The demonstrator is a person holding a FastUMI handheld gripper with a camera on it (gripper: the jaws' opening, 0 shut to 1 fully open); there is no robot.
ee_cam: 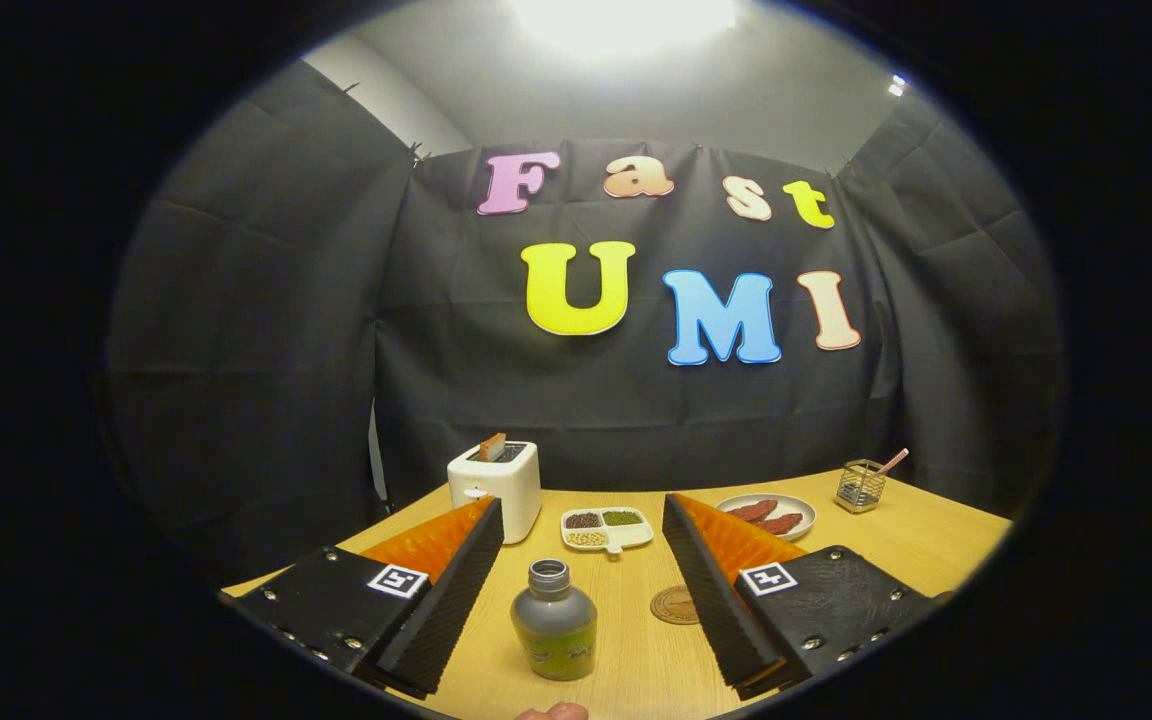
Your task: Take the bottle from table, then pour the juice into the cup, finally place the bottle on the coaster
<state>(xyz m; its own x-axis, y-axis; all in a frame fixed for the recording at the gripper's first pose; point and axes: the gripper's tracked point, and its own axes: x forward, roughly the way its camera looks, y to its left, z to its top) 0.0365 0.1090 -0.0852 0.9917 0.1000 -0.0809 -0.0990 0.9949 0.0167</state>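
While the tongs [583, 560] stand wide apart and grip nothing, the bottle [554, 622] sits upright on the wooden surface [936, 545] between their two fingers, touching neither. Its cap is off, and its neck is open at the top. Just right of the bottle, partly hidden by the right finger, lies a round coaster [673, 604]. Beyond the bottle rests a small divided dish [607, 529] of grains, with a white toaster [496, 488] holding a slice of bread to the dish's left. Farther right of the bottle are a plate [768, 515] of sausages and a wire holder [860, 486].
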